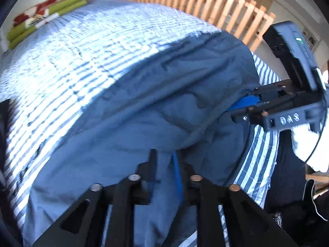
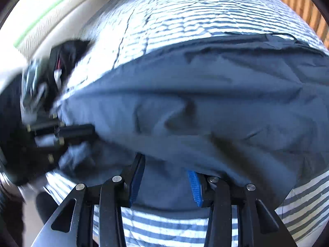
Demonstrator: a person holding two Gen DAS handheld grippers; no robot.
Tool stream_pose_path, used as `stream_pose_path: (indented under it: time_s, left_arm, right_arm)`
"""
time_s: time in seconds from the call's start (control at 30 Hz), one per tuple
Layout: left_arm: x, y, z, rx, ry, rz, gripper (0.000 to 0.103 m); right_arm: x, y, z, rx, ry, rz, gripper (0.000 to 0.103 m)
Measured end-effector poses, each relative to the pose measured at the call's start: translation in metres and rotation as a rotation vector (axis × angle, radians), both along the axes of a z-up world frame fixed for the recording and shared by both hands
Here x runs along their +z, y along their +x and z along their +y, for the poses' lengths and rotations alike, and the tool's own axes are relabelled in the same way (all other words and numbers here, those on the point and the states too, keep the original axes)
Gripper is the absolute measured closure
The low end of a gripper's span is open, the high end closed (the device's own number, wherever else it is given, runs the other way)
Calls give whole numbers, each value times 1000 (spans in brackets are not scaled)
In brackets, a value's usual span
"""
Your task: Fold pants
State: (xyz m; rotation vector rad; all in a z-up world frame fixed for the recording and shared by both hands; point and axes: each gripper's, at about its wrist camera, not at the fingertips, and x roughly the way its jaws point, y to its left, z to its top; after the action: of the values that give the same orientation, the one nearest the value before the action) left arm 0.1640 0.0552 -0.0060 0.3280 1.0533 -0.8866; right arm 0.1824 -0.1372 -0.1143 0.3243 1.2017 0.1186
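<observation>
Blue pants (image 1: 156,94) lie rumpled across a striped bed cover (image 1: 82,47). At the bottom of the left wrist view, my left gripper (image 1: 164,168) is shut on a bunched fold of the pants near their close edge. My right gripper (image 1: 249,103) reaches in from the right at the pants' right edge. In the right wrist view the right gripper (image 2: 166,179) stands open, its blue pads (image 2: 194,187) wide apart with the pants (image 2: 205,107) lying between and over them. My left gripper (image 2: 80,132) shows blurred at the left, holding cloth.
Folded green, red and white bedding (image 1: 45,14) lies at the bed's far left corner. A wooden slatted railing (image 1: 222,8) runs behind the bed. The near edge of the striped cover (image 2: 164,226) is just below the right gripper. A dark trouser leg and a shoe (image 1: 308,195) stand at the right.
</observation>
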Motion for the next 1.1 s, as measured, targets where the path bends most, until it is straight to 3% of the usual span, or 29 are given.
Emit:
stream_pose_path:
  time_s: [0.03, 0.1, 0.17, 0.23, 0.3, 0.43, 0.47, 0.53, 0.73, 0.83, 0.9, 0.93, 1.0, 1.07, 1.1]
  left_arm:
    - [5, -5, 4, 7, -15, -13, 83]
    - [15, -22, 9, 0, -44, -39, 83]
    - [18, -44, 5, -40, -53, -54, 83]
    - [13, -61, -4, -83, -32, -77, 83]
    - [-2, -73, -21, -115, 67, -141, 83]
    - [-28, -65, -35, -105, 144, -151, 83]
    - [-30, -63, -34, -103, 148, -147, 85]
    - [-31, -58, -31, -107, 113, -91, 103]
    - [-4, -76, -19, -174, 10, -34, 103]
    - [1, -92, -21, -186, 94, -154, 103]
    - [-4, -91, -23, -171, 120, -159, 103]
    - [-7, -87, -24, -161, 119, -131, 102]
    - [-15, -82, -27, -157, 115, -59, 90]
    - [-19, -82, -31, -167, 117, -64, 65]
    - [-26, -76, -33, -175, 128, -72, 60]
  right_arm:
    - [1, 4, 0, -4, -7, 2, 68]
    - [1, 8, 4, -7, -29, 11, 94]
    - [0, 12, 5, -12, -32, 27, 101]
    - [-1, 15, 6, -27, -22, 29, 102]
    - [-1, 18, 6, -39, -9, 33, 103]
    - [4, 15, -3, -60, -11, 26, 103]
    - [6, 15, -5, -62, -10, 24, 103]
    - [9, 13, -10, -72, -17, 16, 103]
    - [14, 10, -19, -78, -36, 11, 103]
    - [15, 7, -21, -74, -41, 9, 103]
    - [14, 7, -21, -59, -52, 11, 103]
    - [14, 6, -21, -53, -58, 14, 103]
    - [12, 5, -22, -43, -77, 29, 102]
    - [10, 2, -24, -30, -98, 48, 102]
    - [9, -1, -26, -22, -132, 56, 102]
